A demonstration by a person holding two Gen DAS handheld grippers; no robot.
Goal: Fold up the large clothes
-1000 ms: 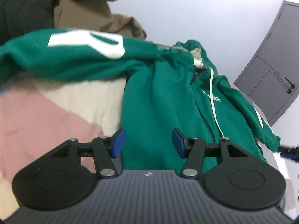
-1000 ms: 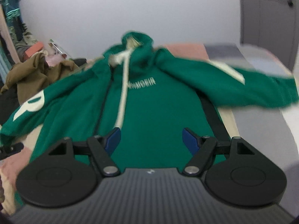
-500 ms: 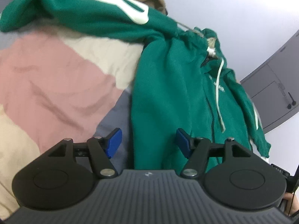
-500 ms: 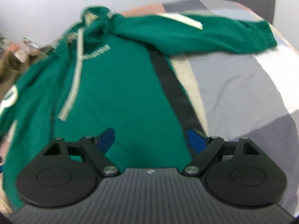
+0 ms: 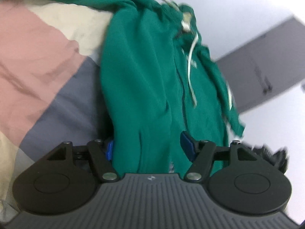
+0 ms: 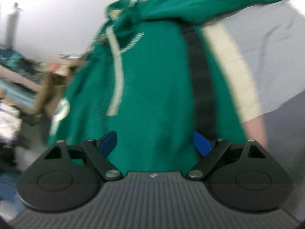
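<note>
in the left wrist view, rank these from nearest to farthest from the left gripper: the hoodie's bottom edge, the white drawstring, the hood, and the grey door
From the left gripper:
1. Hoodie's bottom edge, between the open jaws.
2. White drawstring, up the middle, slightly right.
3. Hood, at the top.
4. Grey door, far right, behind the bed.

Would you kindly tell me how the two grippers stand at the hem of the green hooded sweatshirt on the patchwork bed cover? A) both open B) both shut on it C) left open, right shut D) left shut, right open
A: the left gripper and the right gripper each show blue fingertips spread wide apart over the green hooded sweatshirt, gripping nothing.
</note>
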